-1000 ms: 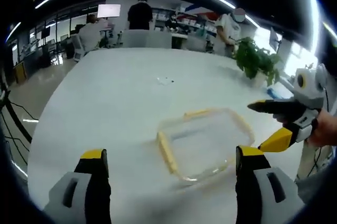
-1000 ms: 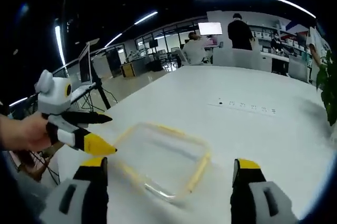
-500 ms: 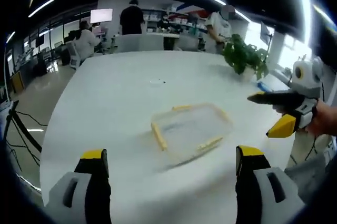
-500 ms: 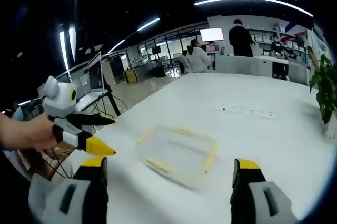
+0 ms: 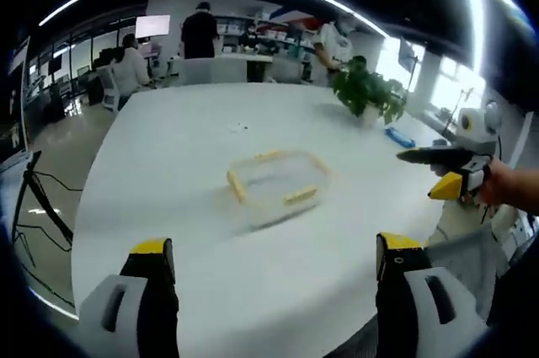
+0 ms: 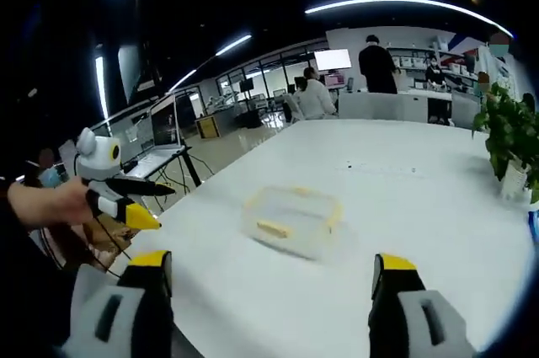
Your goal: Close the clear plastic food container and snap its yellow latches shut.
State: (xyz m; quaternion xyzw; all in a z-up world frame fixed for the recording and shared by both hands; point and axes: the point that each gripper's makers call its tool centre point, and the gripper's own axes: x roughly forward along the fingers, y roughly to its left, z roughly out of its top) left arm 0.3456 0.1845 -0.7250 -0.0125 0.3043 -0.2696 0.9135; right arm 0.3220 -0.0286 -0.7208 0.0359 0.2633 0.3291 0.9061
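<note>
**Both grippers held off from the container, jaws apart**

The clear plastic food container sits on the white surface, well ahead of the left gripper and roughly on its centreline. In the right gripper view the same container lies ahead of the right gripper, slightly toward that gripper's right jaw. Both grippers stand with their 2 jaws spread wide and nothing between them. The right gripper also enters the left gripper view from the right, its 2 tips apart, well clear of the container; the left gripper enters the right gripper view from the left in the same condition.

Yellow latches run along the container's edges: 1 long one on the side toward the left gripper's left jaw, 1 short one on the near end, and 1 on the near face in the right gripper view. Whether the lid is fully seated or any latch is already pressed home cannot be told at this distance.

Judged from this position, the step in hand is the approach. It would go best with 1 gripper brought down to steady the container against sliding on the smooth surface, while the other presses each latch flat against the wall, working opposite sides in turn so the lid seats evenly.

A potted plant stands beyond the container.
</note>
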